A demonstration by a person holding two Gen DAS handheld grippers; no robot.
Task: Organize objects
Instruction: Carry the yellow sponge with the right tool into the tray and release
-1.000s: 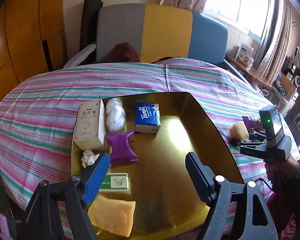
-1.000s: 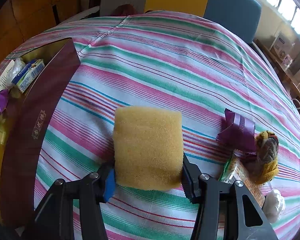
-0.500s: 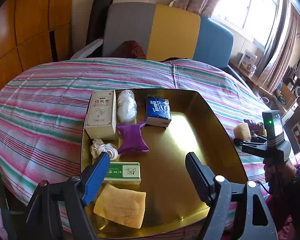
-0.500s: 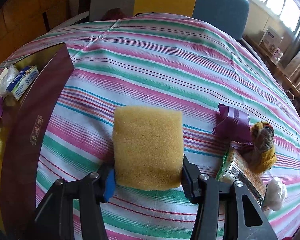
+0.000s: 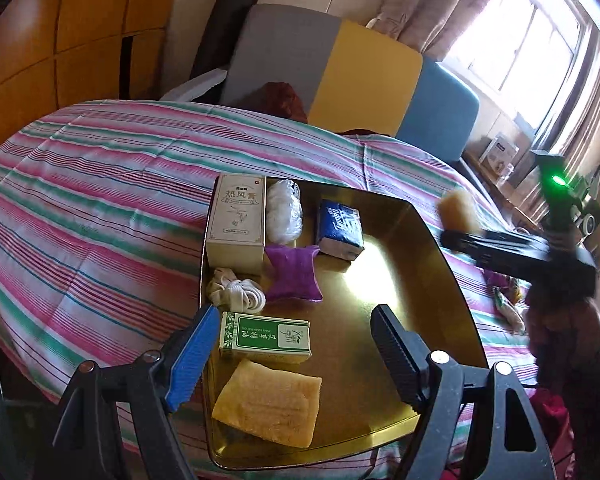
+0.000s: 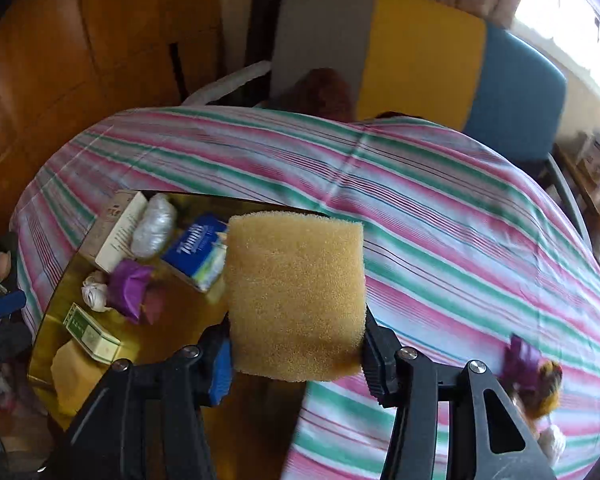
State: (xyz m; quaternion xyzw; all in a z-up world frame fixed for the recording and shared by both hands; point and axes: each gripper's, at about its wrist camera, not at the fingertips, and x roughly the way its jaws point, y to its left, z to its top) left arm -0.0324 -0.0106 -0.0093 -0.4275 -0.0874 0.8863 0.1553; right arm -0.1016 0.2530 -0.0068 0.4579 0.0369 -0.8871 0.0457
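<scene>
right gripper (image 6: 296, 354) jaws clamp sponge (image 6: 296, 296), long axis pointing forward | left gripper (image 5: 290, 354) jaws wide, empty

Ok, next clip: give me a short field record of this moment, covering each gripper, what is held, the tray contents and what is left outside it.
right gripper: fingers shut on yellow sponge, carried above the gold tray's edge
left gripper: open, empty, above the tray
in tray: beige box, white bag, blue tissue pack, purple pouch, white cord, green box, flat yellow sponge
outside tray: small items on the striped cloth, blurred
</scene>
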